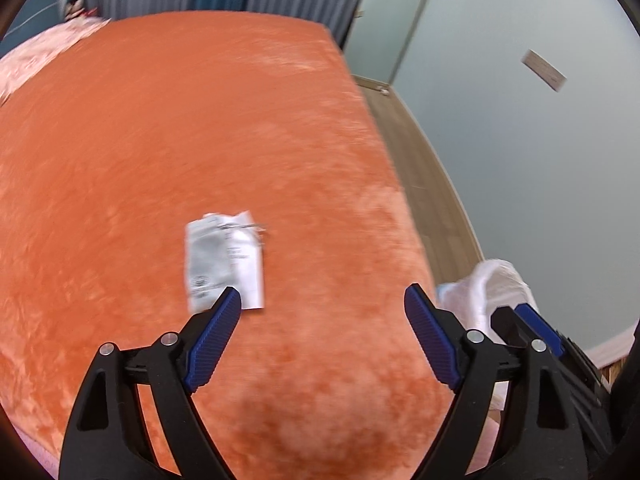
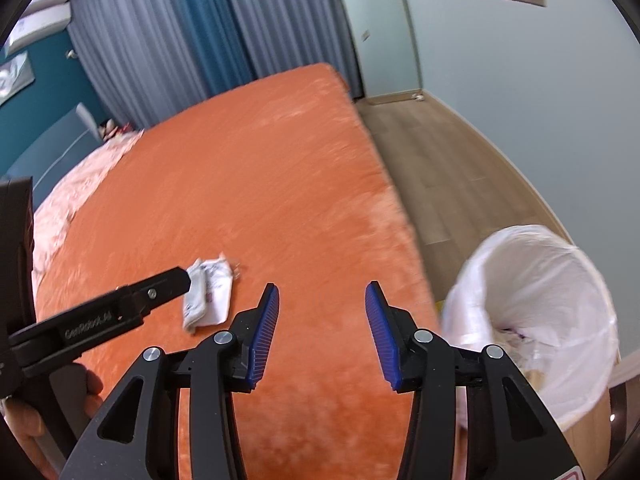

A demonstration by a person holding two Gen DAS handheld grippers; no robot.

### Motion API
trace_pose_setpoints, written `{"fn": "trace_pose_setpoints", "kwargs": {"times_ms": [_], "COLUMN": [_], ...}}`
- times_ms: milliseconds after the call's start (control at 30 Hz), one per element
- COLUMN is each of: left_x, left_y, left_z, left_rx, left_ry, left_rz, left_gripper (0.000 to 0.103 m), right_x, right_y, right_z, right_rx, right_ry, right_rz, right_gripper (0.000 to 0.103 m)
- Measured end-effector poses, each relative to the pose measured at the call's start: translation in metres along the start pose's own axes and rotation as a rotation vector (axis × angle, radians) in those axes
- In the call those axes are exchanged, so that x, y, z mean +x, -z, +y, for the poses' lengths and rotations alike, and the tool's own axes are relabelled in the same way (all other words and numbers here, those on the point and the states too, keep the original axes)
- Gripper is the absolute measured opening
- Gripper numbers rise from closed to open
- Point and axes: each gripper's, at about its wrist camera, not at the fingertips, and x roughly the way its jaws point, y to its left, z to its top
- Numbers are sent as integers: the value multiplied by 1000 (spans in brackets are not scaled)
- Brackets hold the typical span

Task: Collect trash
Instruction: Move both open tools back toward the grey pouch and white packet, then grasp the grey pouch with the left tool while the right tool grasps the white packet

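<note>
Wrapper (image 1: 225,260) flat on the orange bed (image 1: 160,140), just ahead of left hand-held gripper (image 1: 322,300), spread wide. Best pinched by one lifted edge, not the plush. Right hand-held gripper (image 2: 322,298), also spread, empty. Lined bin (image 2: 560,300) waiting beside the bed, far right.

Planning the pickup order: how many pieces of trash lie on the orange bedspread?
1: a crumpled white wrapper near the bed's near edge, just ahead of the left gripper. More may lie out of view.
</note>
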Motion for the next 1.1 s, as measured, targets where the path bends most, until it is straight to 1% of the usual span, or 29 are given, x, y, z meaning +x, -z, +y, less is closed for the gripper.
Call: {"fn": "trace_pose_setpoints", "kwargs": {"times_ms": [33, 133, 300, 600, 700, 767, 833, 867, 933, 967, 1000, 1033, 1100], "left_x": [1, 11, 35, 76, 89, 96, 103, 105, 109, 111, 111, 111, 108], "left_y": [0, 1, 2, -1, -4, -5, -6, -6, -5, -4, -3, -2, -1], "left_z": [6, 29, 58, 81, 86, 89, 92, 94, 100, 103, 106, 111, 121], "left_rx": [-9, -42, -86, -116, -126, -132, -137, -142, -152, -155, -159, -171, -205], "left_ry": [-8, -30, -47, -49, -41, -22, -1, 10, 29, 35, 41, 53, 73], "left_rz": [1, 21, 72, 136, 155, 168, 186, 193, 205, 209, 211, 214, 210], "left_gripper": [83, 83, 83, 83, 81, 74, 61, 57, 39, 33, 20, 15, 11], "right_x": [7, 26, 59, 105, 117, 124, 131, 134, 141, 144, 148, 151, 159], "right_y": [1, 6, 12, 14, 12, 12, 12, 12, 13, 13, 14, 15, 17], "right_z": [7, 20, 39, 60, 63, 66, 68, 70, 73, 75, 77, 79, 85], "right_rx": [-11, -36, -51, -61, -63, -65, -67, -68, -71, -73, -74, -74, -71], "right_ry": [-7, -21, -39, -45, -46, -46, -48, -49, -54, -56, -58, -62, -76], "right_rz": [13, 48, 103, 176, 190, 198, 207, 211, 219, 223, 228, 233, 248], "right_gripper": [44, 44, 44, 44, 44, 44, 44, 45, 45, 45, 44, 44, 44]}}
